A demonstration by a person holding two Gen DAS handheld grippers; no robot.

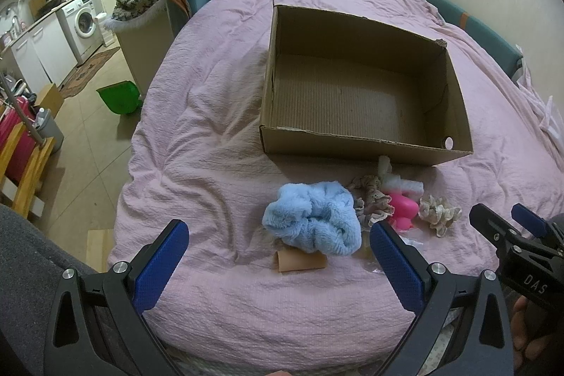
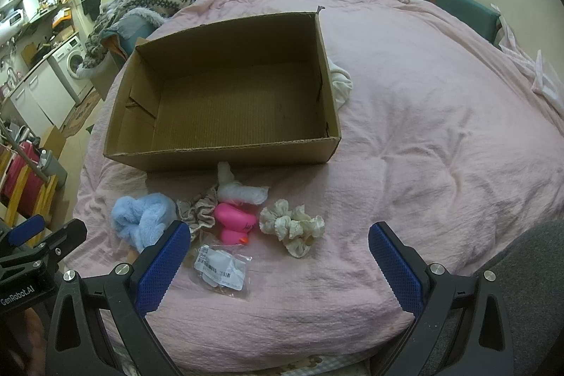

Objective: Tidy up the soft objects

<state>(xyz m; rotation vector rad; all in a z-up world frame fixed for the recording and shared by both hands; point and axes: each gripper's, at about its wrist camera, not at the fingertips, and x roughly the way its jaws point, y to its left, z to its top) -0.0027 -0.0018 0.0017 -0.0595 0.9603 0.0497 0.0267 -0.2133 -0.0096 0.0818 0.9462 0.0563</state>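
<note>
On the pink bedspread (image 2: 423,136), both the left gripper (image 1: 278,256) and right gripper (image 2: 280,256) hover with jaws wide apart, holding nothing. The fluffy light-blue cloth (image 1: 313,221), cream scrunchie (image 2: 292,224) and pink rubber duck (image 2: 232,222) lie just near of the empty brown cardboard box (image 2: 225,150).

Both grippers open wide, holding nothing, level and side by side. Left gripper (image 1: 278,256) jaws spread, blue pads (image 1: 160,265) facing in. Right gripper (image 2: 279,256) same, pads (image 2: 396,265) clear
</note>
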